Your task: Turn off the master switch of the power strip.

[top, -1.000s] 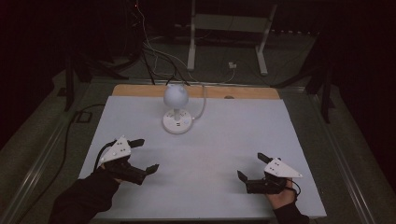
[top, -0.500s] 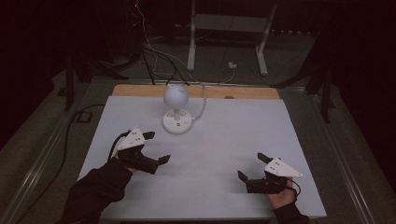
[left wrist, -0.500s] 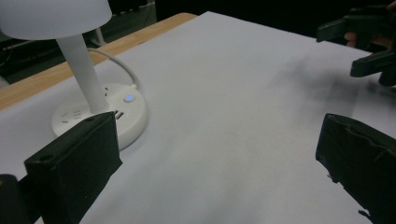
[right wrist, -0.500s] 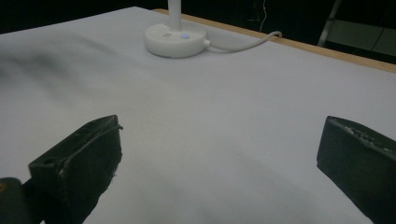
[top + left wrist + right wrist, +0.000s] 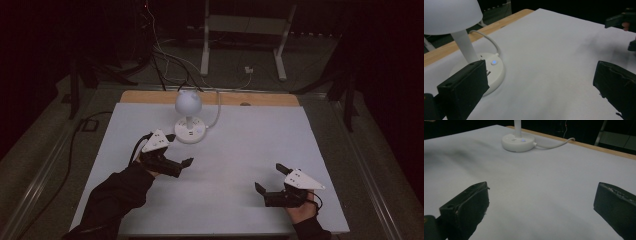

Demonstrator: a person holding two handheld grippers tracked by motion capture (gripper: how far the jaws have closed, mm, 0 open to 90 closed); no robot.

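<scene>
A white desk lamp [image 5: 188, 102] with a dome shade stands on a round base [image 5: 190, 134] at the back of the table, left of centre. A small blue light [image 5: 494, 62] glows on the base. My left gripper [image 5: 179, 149] is open and empty just in front of the base. In the left gripper view, its left finger [image 5: 464, 87] sits right beside the base [image 5: 497, 68]. My right gripper [image 5: 270, 178] rests open and empty near the front right corner. In the right gripper view the lamp base [image 5: 517, 143] lies far ahead of the right gripper [image 5: 541, 210].
The table is covered by a white sheet [image 5: 240, 145], with a wooden strip [image 5: 265, 99] along the far edge. The lamp's white cable [image 5: 554, 145] runs off the back of the table. A metal stand [image 5: 242, 27] and loose cables lie on the floor behind.
My left gripper has moved forward and to the right, from the front left of the table up to the lamp base. The right gripper has stayed put.
</scene>
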